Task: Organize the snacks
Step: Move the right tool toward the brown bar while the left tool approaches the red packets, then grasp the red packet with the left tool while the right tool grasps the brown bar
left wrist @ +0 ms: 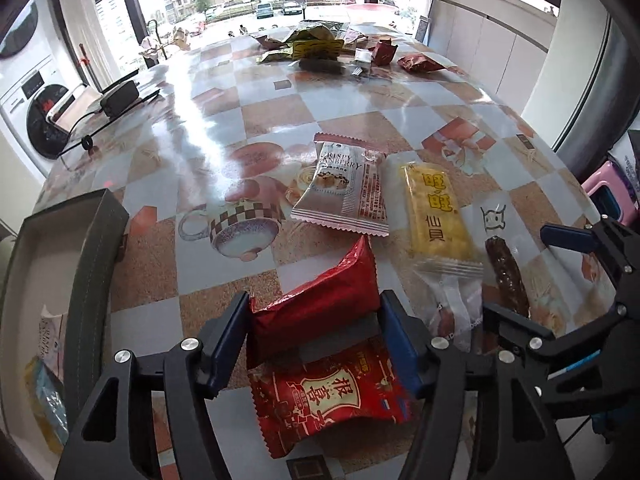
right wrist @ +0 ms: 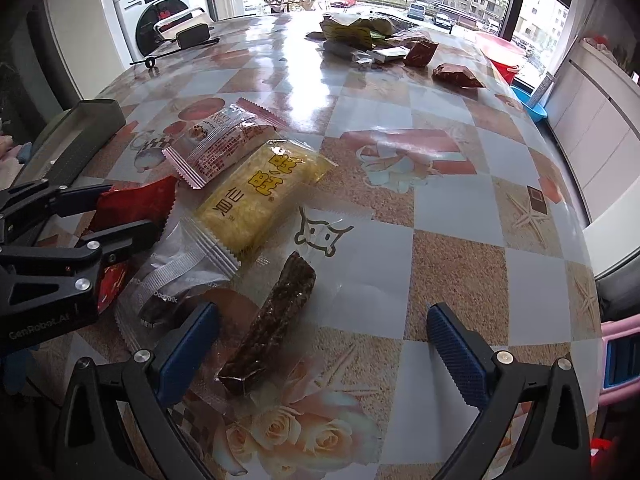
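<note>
Red snack packet (left wrist: 316,312) clamped in left tool (left wrist: 316,344) | right tool (right wrist: 324,340) spread wide, grasping nothing

Snack packets (left wrist: 340,184) mid counter (left wrist: 224,120); box (left wrist: 72,264) at left edge; more wrappers (left wrist: 320,44) at far end.

Red snack packet (left wrist: 316,308) pinched upright above another red packet (left wrist: 332,396).
</note>
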The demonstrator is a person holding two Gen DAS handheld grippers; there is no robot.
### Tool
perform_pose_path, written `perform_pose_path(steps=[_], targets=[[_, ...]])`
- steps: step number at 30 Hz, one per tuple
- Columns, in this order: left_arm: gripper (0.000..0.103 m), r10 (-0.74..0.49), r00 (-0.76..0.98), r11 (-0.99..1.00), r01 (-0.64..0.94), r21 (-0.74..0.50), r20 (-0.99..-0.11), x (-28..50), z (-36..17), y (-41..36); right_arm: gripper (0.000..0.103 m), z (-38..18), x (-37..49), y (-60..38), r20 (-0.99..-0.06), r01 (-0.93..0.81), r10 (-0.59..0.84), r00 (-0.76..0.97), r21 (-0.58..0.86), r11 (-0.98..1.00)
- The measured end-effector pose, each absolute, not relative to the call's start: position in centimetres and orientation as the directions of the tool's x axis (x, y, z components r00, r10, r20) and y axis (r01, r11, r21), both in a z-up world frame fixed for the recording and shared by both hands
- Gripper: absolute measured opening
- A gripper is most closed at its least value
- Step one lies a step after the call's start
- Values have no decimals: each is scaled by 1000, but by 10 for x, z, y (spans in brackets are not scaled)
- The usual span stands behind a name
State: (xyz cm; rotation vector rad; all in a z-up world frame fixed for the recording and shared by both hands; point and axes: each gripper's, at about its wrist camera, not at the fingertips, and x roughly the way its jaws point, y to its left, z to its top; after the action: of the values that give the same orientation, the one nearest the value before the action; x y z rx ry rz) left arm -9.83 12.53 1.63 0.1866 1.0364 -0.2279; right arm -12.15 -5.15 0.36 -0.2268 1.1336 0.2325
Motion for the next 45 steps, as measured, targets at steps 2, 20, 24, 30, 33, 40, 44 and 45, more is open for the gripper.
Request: perform_pose_path(steps=[2,20,24,30,33,40,44,45], targets=[[78,-73,493,945,312,98,-867,-97,16,115,103,4,-120,-51,-916,-294,63,395,-61,954],[59,-255,464,960,229,-164,-848,-99,44,173,43,19,-124,-61,-946,-227,98,309,26,974],[59,-265,487,960,217,-179,-832,-106,55,182,43,24,-125,-83,-939,-147,202,278,166,975],[59,-292,513,956,177,-234,-807,-114,68,197,43,38,-130,-89,-931,-111,224,287,200,974],[59,-321,530,947,156,-282,-785,-120,81,210,43,50,-129,-79,-923,-130,239,302,209,969],[59,-369,553,926,154,-344,-747,-146,94,224,43,77,-127,-32,-898,-223,306,316,244,944],[59,-382,569,920,157,-359,-728,-160,102,228,43,84,-125,-2,-894,-276,328,304,247,929],[59,-383,578,919,161,-360,-721,-161,107,228,43,87,-124,4,-893,-286,332,303,247,926]])
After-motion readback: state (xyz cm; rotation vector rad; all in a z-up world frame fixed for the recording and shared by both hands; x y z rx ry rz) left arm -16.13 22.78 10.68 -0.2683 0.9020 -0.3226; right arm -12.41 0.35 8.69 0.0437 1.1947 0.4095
